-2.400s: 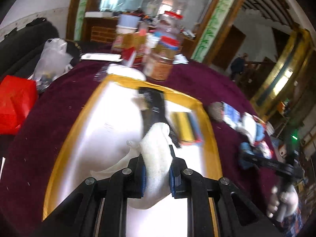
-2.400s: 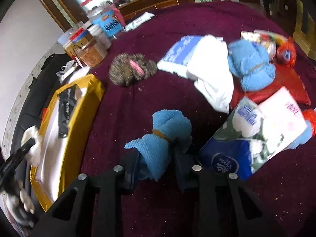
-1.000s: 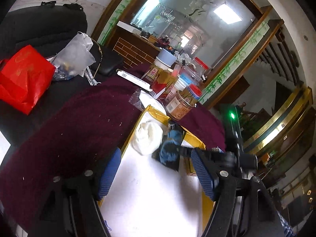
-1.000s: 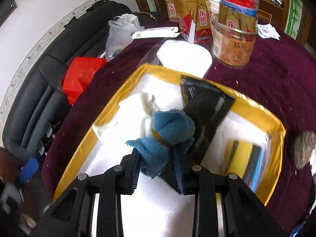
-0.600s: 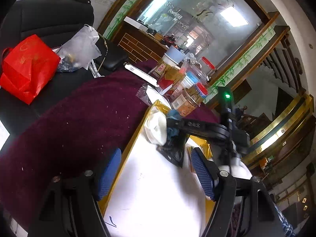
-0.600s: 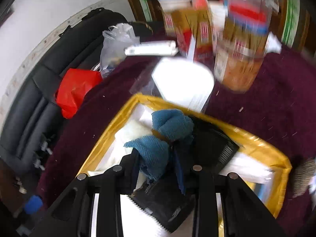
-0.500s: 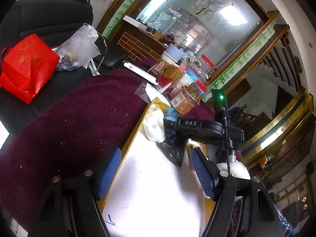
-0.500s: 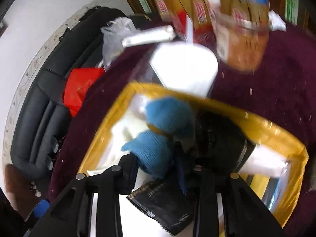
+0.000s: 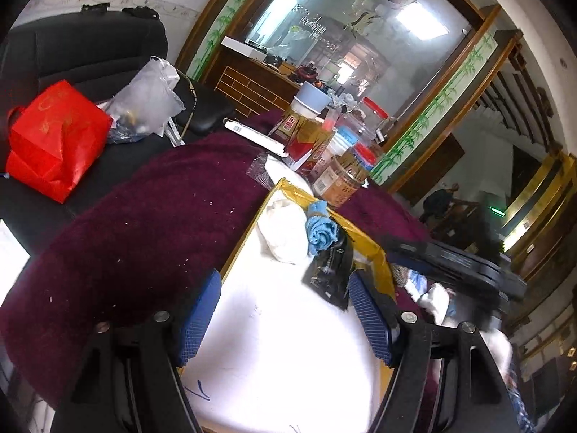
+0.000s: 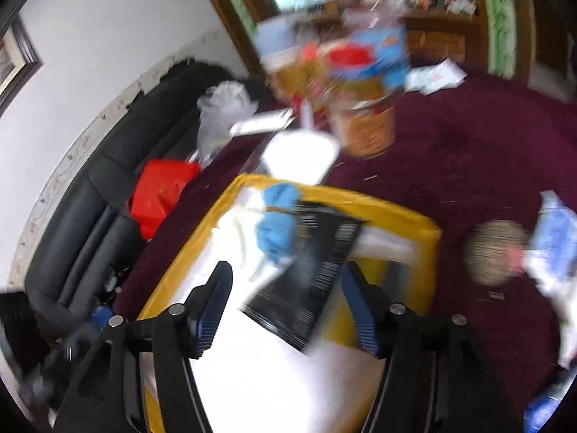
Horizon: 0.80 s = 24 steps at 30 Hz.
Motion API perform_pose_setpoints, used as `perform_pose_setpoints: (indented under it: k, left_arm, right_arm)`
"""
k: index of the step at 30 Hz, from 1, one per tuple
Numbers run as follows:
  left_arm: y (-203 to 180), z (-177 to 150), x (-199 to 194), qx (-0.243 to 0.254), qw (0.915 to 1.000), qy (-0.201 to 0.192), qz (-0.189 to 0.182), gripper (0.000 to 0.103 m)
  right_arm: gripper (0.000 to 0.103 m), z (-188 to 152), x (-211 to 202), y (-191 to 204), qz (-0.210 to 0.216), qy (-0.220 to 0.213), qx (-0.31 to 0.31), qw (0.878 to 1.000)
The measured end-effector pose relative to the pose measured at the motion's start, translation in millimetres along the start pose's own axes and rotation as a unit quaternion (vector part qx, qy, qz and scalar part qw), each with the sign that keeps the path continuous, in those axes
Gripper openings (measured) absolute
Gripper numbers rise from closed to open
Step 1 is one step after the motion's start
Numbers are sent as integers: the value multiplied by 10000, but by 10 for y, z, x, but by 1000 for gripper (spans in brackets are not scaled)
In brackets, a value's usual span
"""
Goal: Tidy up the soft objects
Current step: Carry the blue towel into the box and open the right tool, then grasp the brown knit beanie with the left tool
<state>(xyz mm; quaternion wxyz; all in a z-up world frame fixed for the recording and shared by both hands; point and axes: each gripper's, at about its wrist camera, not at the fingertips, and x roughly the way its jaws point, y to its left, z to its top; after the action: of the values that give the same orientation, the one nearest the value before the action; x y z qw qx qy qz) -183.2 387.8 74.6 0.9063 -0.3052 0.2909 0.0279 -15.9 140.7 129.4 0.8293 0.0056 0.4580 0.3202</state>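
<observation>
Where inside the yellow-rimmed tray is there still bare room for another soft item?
The near white floor of the tray, between the open left gripper and the black packet, is bare. The far end is crowded: white cloth, blue towel and the packet sit packed together.

The left wrist camera sat low over the near end of the yellow-rimmed tray (image 9: pixel 373 249), looking along it toward the jars (image 9: pixel 340 184) at the far edge of the maroon table (image 9: pixel 144 223). The right wrist camera looked down from higher onto the same tray (image 10: pixel 396 211), badly blurred. Both views shared the tray's far end, the blue towel (image 9: pixel 321 231) (image 10: pixel 276 231) and the jars (image 10: pixel 368 133).
</observation>
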Motion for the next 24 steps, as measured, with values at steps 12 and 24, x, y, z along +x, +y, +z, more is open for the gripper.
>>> perform_pose_setpoints:
  k: [12,24]
  left_arm:
    - [-738,-275,196,513,9974,465,-188,77]
    - [-2208,-371,1064,1864,9757,1120,-275,76]
  right_arm:
    - [97,-795,-1441,-1194,-1999,-1853,210,9619]
    - [97,-1002,-1430,-2091,-1957,-2141,930,9525]
